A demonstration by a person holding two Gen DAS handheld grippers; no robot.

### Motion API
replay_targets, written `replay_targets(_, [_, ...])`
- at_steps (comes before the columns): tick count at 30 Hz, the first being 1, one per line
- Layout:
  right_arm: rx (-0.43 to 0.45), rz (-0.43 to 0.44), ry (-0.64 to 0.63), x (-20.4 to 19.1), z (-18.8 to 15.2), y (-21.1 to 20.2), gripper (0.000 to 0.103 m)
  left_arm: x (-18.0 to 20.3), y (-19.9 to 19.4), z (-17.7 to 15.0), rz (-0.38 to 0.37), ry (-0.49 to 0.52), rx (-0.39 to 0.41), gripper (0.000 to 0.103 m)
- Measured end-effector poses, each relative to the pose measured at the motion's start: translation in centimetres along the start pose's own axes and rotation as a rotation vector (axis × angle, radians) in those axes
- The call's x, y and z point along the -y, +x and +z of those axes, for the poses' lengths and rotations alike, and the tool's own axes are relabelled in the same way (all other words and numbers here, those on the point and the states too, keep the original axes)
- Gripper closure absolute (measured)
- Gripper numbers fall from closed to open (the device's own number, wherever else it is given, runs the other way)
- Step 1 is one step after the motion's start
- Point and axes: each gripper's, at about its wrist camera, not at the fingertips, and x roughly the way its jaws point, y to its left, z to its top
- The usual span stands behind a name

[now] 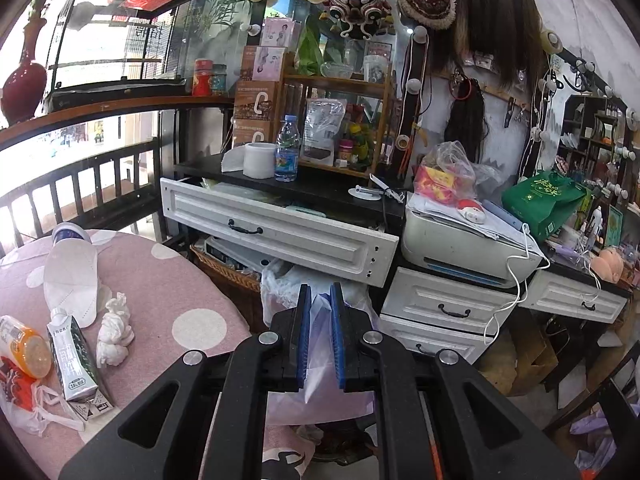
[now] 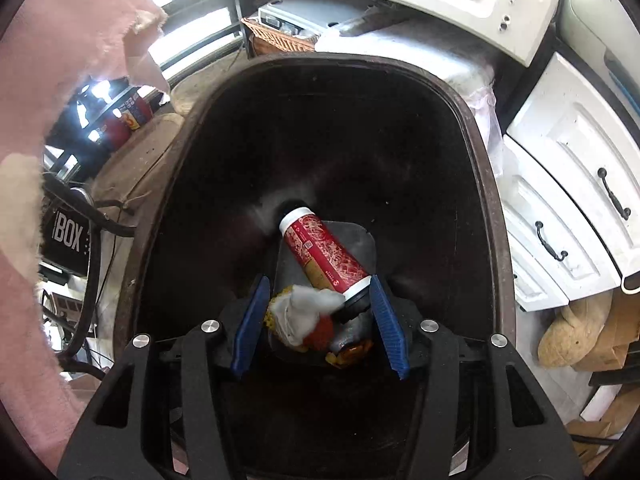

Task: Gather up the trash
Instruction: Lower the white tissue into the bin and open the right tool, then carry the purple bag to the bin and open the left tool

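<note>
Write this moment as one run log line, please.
left gripper: shut on plastic bag | right gripper: open above bin | red bottle: inside bin

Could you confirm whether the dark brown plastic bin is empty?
No, the dark brown plastic bin already holds a red bottle and crumpled wrappers.

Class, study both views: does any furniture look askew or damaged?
Yes. The top drawer hangs pulled out and tilted, its right end lower than its left, with bare screw holes at that end; the closed drawers below sit square.
</note>
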Motion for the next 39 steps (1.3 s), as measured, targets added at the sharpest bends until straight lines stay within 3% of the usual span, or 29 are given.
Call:
replay_targets(8, [0.046,0.013,-0.002,0.9,-0.9,-2.3,0.046,0.7,2.1,-0.4,-0.009,0.012,-0.031,0.093])
replay_targets(14, [0.077,-0.016,0.016,2.6,-2.5,-5.2,0.046,1.7,5.8,-0.7,-0.024,0.016,-0.095,0.092])
replay_targets(24, [0.153,-0.051,0.039,6.0,-6.9,-10.7,0.040,4.0,14.4,-4.5,-0.031,0.030,-0.313,0.093])
replay_targets(33, [0.180,-0.053,0.027,7.2,-9.3,-13.4,0.040,5.1,20.8,-9.5,0.028,0.050,-0.509,0.093])
replay_targets(39, [0.197,-0.038,0.022,7.2,-10.0,-14.3,0.039,5.5,23.4,-11.3,0.063,0.066,-0.592,0.093])
